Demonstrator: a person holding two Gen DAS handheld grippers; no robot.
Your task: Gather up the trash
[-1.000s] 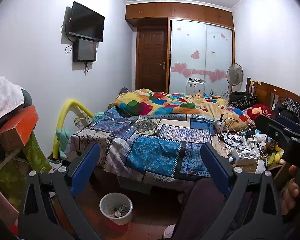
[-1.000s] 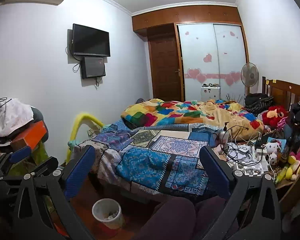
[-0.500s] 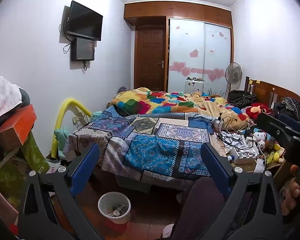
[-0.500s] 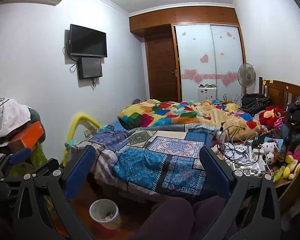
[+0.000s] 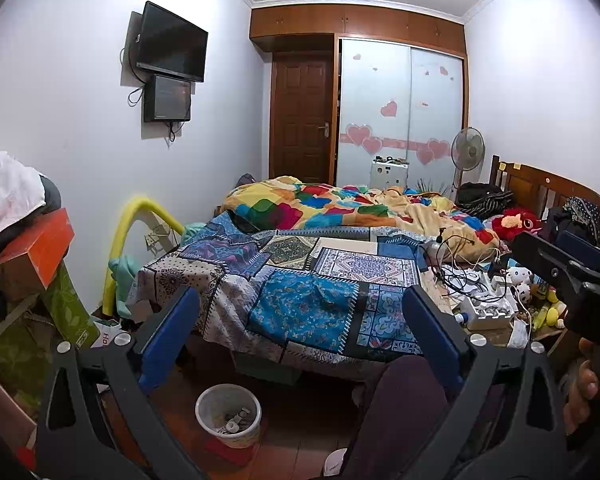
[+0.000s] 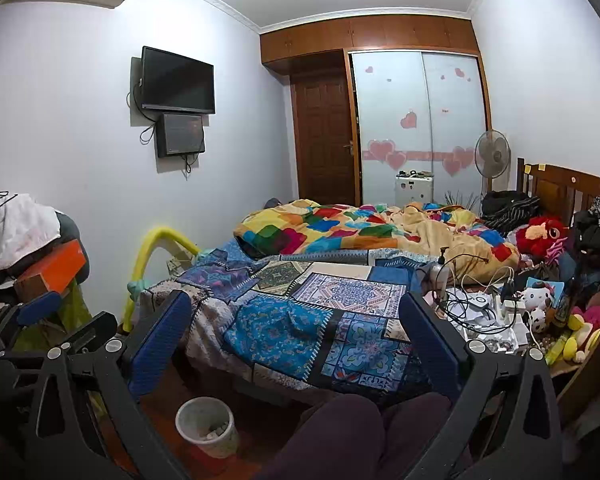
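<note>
A white trash bin (image 5: 204, 420) with bits of litter inside stands on the reddish floor at the foot of the bed, and its wall (image 6: 192, 440) also shows in the right wrist view. My left gripper (image 5: 300, 336) is open and held above the bin, its blue pads wide apart with nothing between them. My right gripper (image 6: 296, 344) is likewise open and empty, facing the bed. The right tool's black frame (image 5: 560, 272) shows at the right edge of the left wrist view, held by a hand (image 5: 580, 388).
A bed with patchwork covers (image 5: 312, 280) fills the middle. Its right side holds tangled cables, a white box and soft toys (image 6: 488, 312). Boxes and clothes (image 5: 32, 252) pile up at left. The person's knee (image 6: 340, 432) is low in front. A fan (image 6: 492, 156) stands by the wardrobe.
Both views have drifted only slightly. The grippers stay open and empty, and nothing in the room has moved.
</note>
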